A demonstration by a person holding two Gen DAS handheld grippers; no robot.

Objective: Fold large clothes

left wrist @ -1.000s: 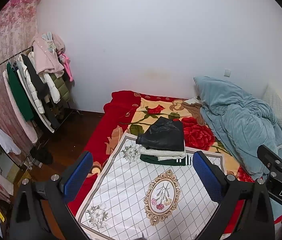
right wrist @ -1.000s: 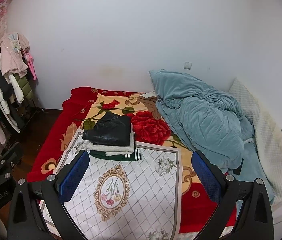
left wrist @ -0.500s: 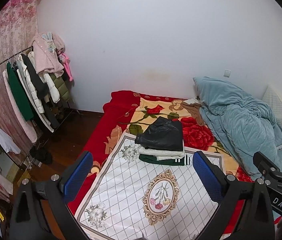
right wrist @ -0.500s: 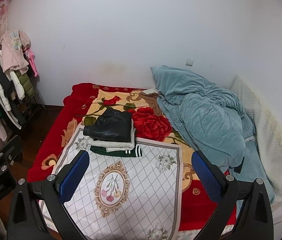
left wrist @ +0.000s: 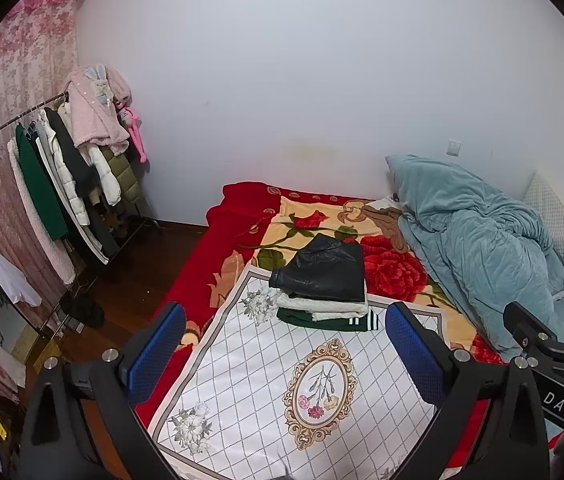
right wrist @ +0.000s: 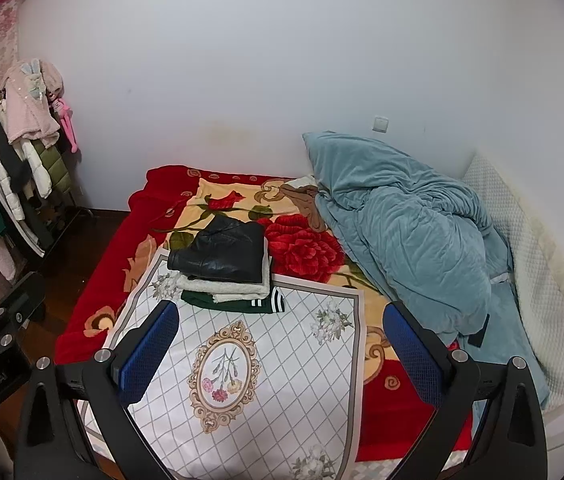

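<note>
A stack of folded clothes lies mid-bed: a black leather garment on top, a white fleece piece under it, a dark green striped one at the bottom. The stack rests at the far edge of a white diamond-patterned cloth spread flat. My left gripper is open, held well above the cloth with nothing between its fingers. My right gripper is open too, equally high and short of the stack.
A red rose blanket covers the bed, with a bunched blue quilt on the right. A clothes rack full of coats stands left over dark wood floor. White walls close the far side.
Both grippers drifted slightly forward; the stack and cloth sit a little lower in both views. Both stayed open and nothing on the bed moved.
</note>
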